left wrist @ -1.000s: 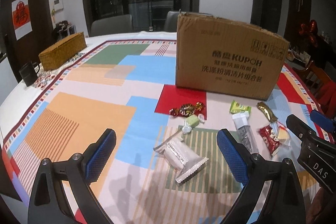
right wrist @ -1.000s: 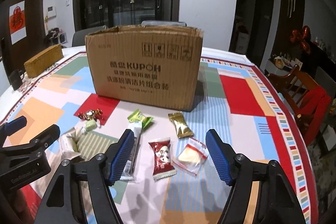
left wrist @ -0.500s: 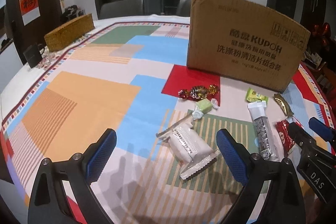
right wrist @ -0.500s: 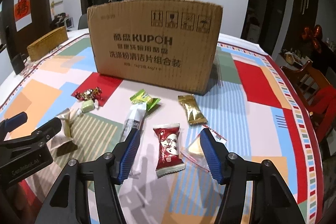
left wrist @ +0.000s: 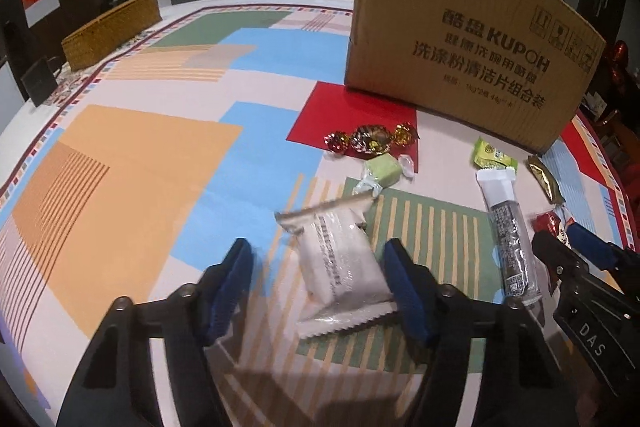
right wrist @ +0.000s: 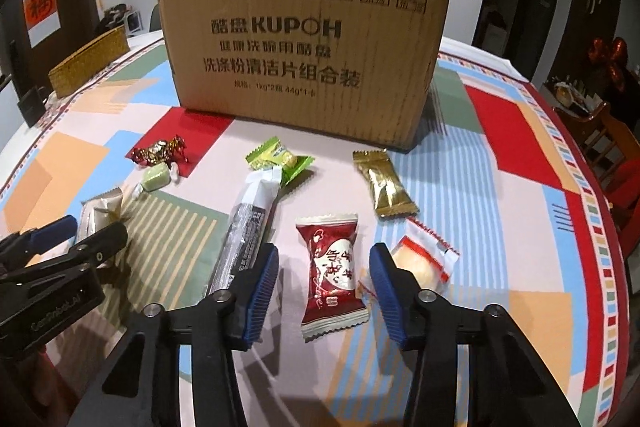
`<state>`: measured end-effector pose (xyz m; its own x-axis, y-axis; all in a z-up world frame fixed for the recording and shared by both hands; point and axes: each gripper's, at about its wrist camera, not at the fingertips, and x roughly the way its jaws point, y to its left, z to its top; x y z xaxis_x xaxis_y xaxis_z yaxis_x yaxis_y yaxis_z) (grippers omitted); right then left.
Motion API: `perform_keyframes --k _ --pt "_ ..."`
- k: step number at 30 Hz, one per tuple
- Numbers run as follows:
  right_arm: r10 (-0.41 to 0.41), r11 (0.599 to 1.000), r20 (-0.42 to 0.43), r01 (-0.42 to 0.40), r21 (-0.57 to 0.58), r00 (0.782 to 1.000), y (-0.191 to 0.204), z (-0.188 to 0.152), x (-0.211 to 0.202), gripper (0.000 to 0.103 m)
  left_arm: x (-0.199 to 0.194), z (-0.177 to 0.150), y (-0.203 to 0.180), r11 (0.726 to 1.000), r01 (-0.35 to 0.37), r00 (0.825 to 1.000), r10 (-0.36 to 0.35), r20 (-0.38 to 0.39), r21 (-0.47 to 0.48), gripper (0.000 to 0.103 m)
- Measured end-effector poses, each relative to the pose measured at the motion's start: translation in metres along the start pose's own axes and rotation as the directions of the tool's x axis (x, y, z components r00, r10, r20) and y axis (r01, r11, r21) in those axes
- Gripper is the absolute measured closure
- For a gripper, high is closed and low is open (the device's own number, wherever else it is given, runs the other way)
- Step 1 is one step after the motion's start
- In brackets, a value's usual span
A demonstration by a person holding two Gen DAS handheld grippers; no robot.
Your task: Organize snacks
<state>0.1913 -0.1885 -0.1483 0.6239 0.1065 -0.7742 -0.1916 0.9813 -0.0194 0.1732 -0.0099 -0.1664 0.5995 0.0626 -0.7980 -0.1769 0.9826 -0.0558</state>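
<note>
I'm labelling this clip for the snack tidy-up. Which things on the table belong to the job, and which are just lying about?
Job:
white packet, between the closing left tongs
red packet, between the closing right tongs
gold packet
green packet
long stick packet
cardboard box

Lying about:
woven box
dark mug

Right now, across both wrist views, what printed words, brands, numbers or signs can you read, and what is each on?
"KUPOH", with Chinese lines and four handling symbols: front of the brown cardboard box.
"1kg*2", "44g*1": small line below, only partly legible.
"DAS": black body of the right claw.
"GenRobot.AI", faint: black body of the left claw.
One red Chinese character: white poster on the dark door.
Print on the red snack packet, white packet and long stick packet: too small to read.
</note>
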Motion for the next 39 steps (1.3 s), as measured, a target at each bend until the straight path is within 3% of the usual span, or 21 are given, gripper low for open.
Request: perform_keyframes --k 4,9,39 --pt "0.015 1.0 -0.016 -0.014 0.014 1.0 -0.001 -0.002 0.004 0.076 -0.001 0.0 -0.001 1.0 0.006 1.0 -0.006 0.008 0.019 0.062" --pt "0.04 0.998 -0.017 -0.039 0.048 0.999 -0.005 -0.003 0.003 0.08 -0.003 -0.001 -0.002 0.999 0.033 0.999 -0.034 0.009 0.035 0.069" --pt "0.02 0.993 0.097 -0.031 0.118 0.995 0.001 0.011 -0.055 0.08 -0.06 0.017 0.008 0.993 0.087 0.991 -0.095 0.093 0.079 0.073"
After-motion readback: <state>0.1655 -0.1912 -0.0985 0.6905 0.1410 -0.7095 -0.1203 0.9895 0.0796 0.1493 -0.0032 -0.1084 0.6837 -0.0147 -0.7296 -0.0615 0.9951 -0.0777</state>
